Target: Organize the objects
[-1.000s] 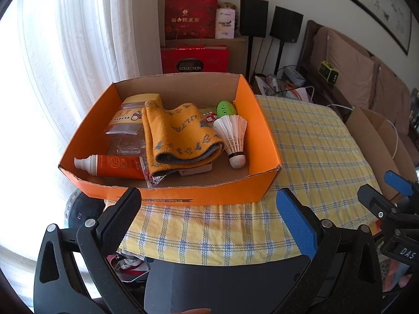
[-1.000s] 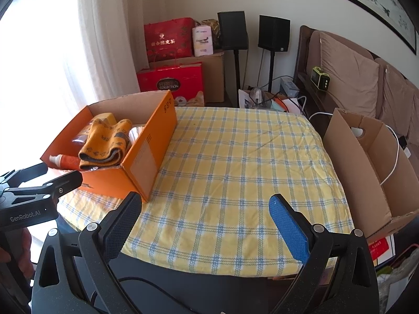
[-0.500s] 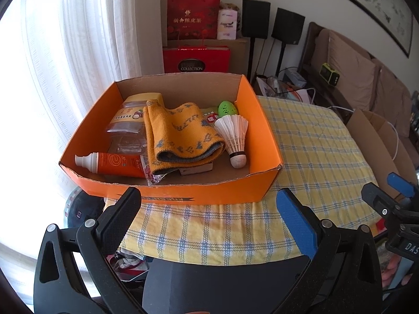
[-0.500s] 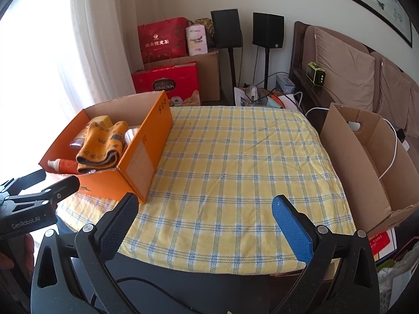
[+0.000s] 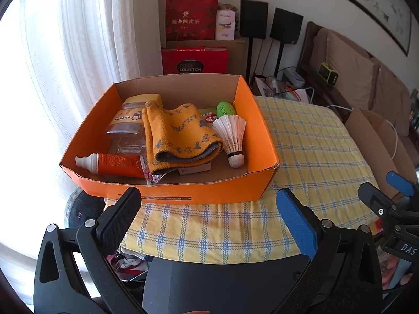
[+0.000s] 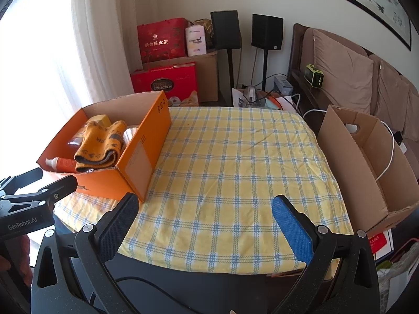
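Compared with a second ago, little has changed: the orange box (image 5: 167, 183) sits slightly lower and nearer in my left wrist view, and both tools have crept forward a touch. That box rests on the yellow checked counter (image 6: 235, 170), straight ahead of my left hand-held gripper (image 5: 209, 217) and just past its fingertips, not touching them. Inside it, ahead and slightly to the left, lies the folded orange towel (image 5: 180, 133); an orange tube (image 5: 115, 163) lies at the near left corner, a shuttlecock (image 5: 231, 137) ahead to the right, a green egg-shaped thing (image 5: 225, 108) beyond it, and clear packets (image 5: 128, 130) at the left. From my right hand-held gripper (image 6: 205, 222) the box is ahead to the left, with a brown cardboard box (image 6: 366, 162) off to the right at the counter's edge. Both hand-held grippers are spread wide, released, gripping nothing and touching nothing.
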Available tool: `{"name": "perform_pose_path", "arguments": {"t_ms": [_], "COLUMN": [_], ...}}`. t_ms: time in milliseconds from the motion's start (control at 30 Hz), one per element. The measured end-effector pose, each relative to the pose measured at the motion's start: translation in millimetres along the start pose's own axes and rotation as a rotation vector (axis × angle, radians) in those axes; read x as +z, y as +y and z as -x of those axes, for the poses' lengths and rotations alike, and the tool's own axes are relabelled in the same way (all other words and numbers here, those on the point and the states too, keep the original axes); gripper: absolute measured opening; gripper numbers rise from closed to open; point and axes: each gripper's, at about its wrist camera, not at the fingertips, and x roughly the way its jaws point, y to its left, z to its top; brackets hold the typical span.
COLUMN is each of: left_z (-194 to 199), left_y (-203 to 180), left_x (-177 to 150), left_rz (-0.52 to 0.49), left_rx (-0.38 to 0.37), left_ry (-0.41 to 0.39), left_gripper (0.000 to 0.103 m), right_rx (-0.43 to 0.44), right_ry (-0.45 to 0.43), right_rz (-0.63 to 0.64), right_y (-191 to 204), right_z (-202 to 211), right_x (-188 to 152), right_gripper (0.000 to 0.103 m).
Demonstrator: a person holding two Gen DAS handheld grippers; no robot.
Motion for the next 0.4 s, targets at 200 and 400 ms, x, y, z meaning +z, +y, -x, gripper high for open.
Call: {"name": "perform_pose_path", "arguments": {"t_ms": [200, 400], "left_z": [0.1, 0.4], "left_y": [0.2, 1.1], "left_x": [0.3, -0.5], "left_rz": [0.000, -0.009], "left_rx": [0.001, 0.017], "left_ry": [0.000, -0.005], "left_gripper": [0.103, 0.103], "right_rx": [-0.001, 0.001], "right_ry": [-0.003, 0.000], "right_rz": [0.004, 0.002], "right_y": [-0.3, -0.2], "right_z": [0.8, 1.3], "right_x": [-0.2, -0.3], "right_gripper": [0.103, 0.103]}}
